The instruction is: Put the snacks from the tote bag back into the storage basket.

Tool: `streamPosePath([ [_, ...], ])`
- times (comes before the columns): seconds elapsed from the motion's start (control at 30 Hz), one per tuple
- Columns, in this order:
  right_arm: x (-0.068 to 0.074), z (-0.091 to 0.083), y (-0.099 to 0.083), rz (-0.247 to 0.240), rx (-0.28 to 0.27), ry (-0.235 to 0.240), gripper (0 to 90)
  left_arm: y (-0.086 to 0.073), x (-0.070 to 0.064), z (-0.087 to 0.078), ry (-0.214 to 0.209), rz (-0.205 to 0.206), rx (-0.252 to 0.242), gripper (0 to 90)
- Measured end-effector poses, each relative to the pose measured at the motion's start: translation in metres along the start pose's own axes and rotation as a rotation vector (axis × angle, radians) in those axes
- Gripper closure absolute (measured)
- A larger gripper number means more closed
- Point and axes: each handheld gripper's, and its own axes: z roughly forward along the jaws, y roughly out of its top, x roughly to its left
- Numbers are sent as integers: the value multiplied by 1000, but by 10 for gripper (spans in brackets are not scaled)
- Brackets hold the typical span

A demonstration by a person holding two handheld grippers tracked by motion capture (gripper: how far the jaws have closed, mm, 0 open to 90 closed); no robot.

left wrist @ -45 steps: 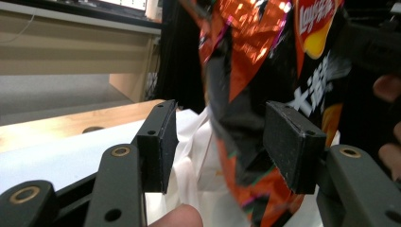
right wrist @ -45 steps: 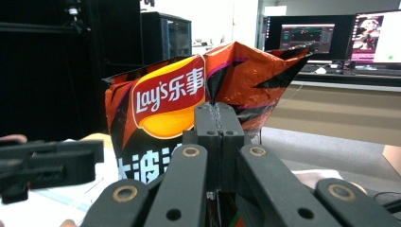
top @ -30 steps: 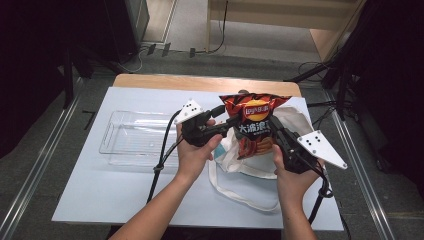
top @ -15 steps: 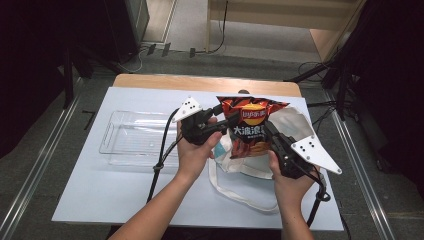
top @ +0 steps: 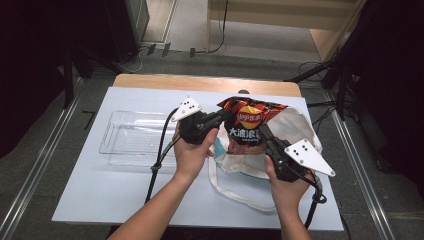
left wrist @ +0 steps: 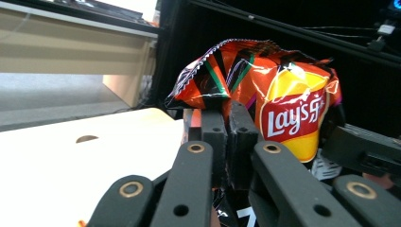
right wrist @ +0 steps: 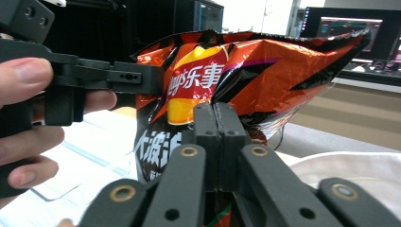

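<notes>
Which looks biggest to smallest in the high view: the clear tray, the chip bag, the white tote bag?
1. white tote bag, partly hidden under the chips
2. clear tray, close to it, so unsure
3. chip bag

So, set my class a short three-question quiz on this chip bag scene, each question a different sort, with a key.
1. True or false: both tongs, left and right, are shut on the chip bag.
2. Multiple choice: what lies on the table to the left of the person's left hand? A) a metal bowl B) a clear plastic tray C) a stack of books
3. Fill in: under the chip bag lies a white cloth ____ with a long strap.

Key: 1 true; 2 B; 3 bag.
</notes>
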Motion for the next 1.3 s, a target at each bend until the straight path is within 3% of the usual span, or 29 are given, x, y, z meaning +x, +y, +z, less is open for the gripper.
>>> streamPosePath([
  [0.17, -3, -4, 0, 10, 10, -4, 641, 5, -2, -6, -18, -1, -10, 900],
  [0.33, -10, -10, -5, 19, 26, 24, 503, 7, -1, -10, -36, 24, -14, 900],
  [0.5, -15, -13, -12, 7, 61, 19, 359, 12, -3, -17, -44, 40, -39, 900],
  [1.0, -24, -21, -48, 38, 176, 28, 270, 27, 5, -41, -45, 45, -65, 900],
  [1.3, -23, -18, -58, 37, 206, 19, 264, 32, 10, -54, -29, 42, -86, 900],
])
